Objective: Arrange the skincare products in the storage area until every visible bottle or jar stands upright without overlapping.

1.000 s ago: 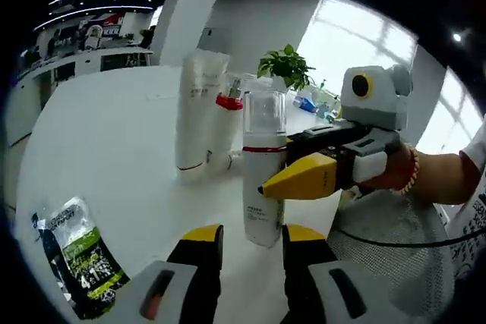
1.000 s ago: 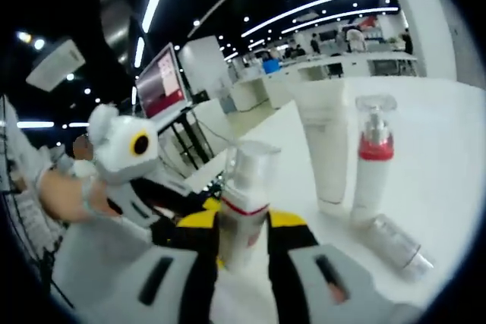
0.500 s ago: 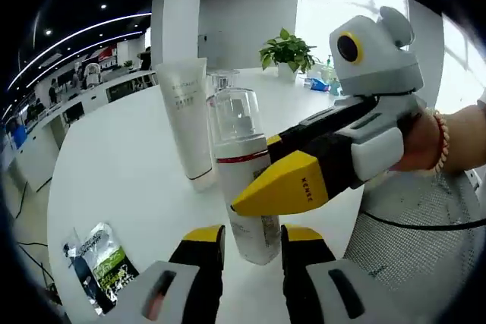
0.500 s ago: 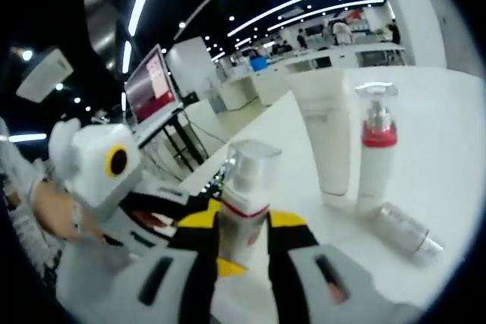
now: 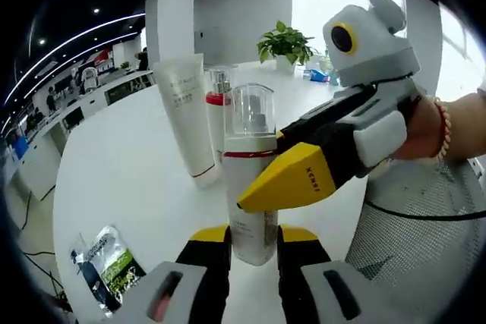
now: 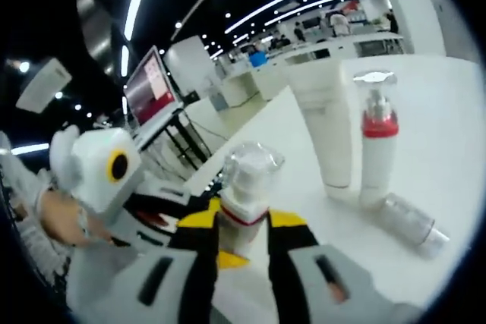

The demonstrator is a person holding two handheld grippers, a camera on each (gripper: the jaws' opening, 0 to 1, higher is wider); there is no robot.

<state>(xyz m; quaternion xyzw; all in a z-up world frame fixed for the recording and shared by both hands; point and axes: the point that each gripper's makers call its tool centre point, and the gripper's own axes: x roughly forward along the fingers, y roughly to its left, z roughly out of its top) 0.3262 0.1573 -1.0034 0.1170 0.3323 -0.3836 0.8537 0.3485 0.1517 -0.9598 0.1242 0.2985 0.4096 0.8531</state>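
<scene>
So I've got both of my jaws on the same foam bottle [image 5: 249,180] right now. In the left gripper view my left gripper [image 5: 252,242] has its yellow tips closed against the bottle's base, one on each side, and the bottle stands upright on the white tabletop [image 5: 121,180]. My right gripper [image 5: 292,176] comes in from the right of that view, its yellow jaw lying across the bottle's middle, just under the red band.

In the right gripper view my right gripper [image 6: 241,229] has the bottle [image 6: 244,199] pinched between its two jaws, clear cap sticking up above them. My left gripper [image 6: 133,202] shows off to the left of that view, a hand behind it.

Beyond the jaws, a white tube [image 5: 186,115] stands on its cap, and a pump bottle [image 5: 219,115] with a red collar stands just beside it, both upright. In the right gripper view a small silver bottle [image 6: 414,221] lies on its side near the pump bottle's [image 6: 377,138] base. A green-and-black sachet [image 5: 106,267] lies flat, left of my left jaws. A mesh basket [image 5: 410,240] sits to the right.
</scene>
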